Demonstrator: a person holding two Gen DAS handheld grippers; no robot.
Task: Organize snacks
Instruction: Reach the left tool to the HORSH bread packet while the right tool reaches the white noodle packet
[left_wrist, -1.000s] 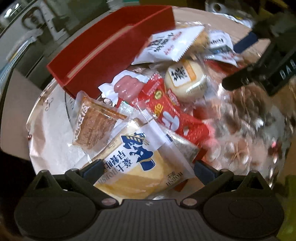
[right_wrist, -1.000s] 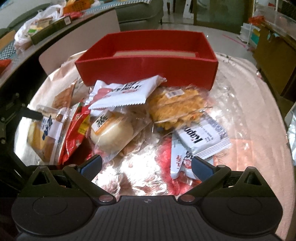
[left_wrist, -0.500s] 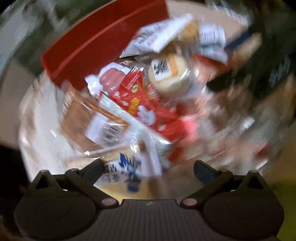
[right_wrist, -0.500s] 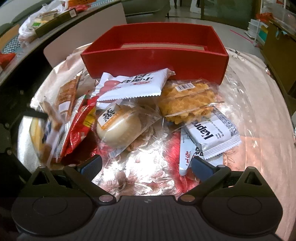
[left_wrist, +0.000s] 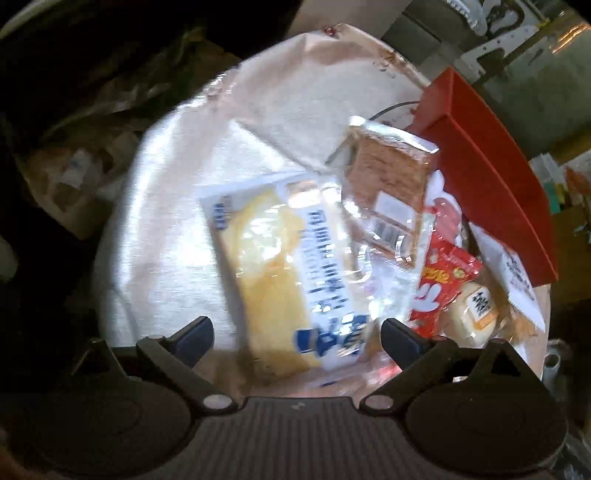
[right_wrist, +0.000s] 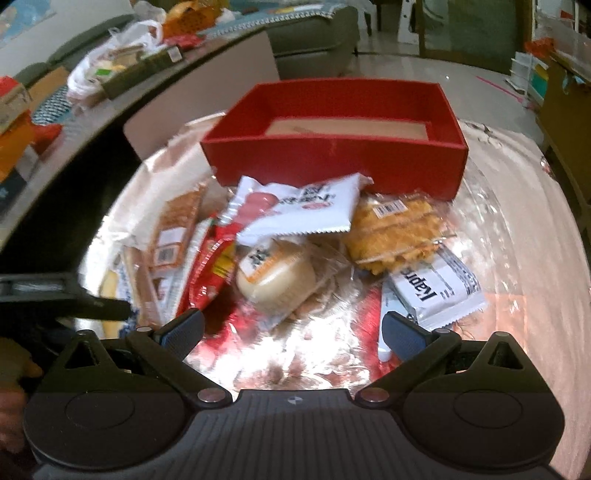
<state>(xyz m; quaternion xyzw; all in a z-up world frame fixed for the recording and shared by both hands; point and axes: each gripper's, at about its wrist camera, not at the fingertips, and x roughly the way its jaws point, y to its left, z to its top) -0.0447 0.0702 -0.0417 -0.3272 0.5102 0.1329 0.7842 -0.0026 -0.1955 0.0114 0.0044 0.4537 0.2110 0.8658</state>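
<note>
Cake packet (left_wrist: 273, 273) between left gripper (left_wrist: 297, 334) jaws, just closing, pads apparently not yet touching. Lying beside red box (left_wrist: 491, 177). Light, soft, slippery film; best pinched across the middle.

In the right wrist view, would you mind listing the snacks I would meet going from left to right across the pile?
Brown biscuit pack → red packet → round bun → yellow waffle pack → white Kapro wafer.
</note>
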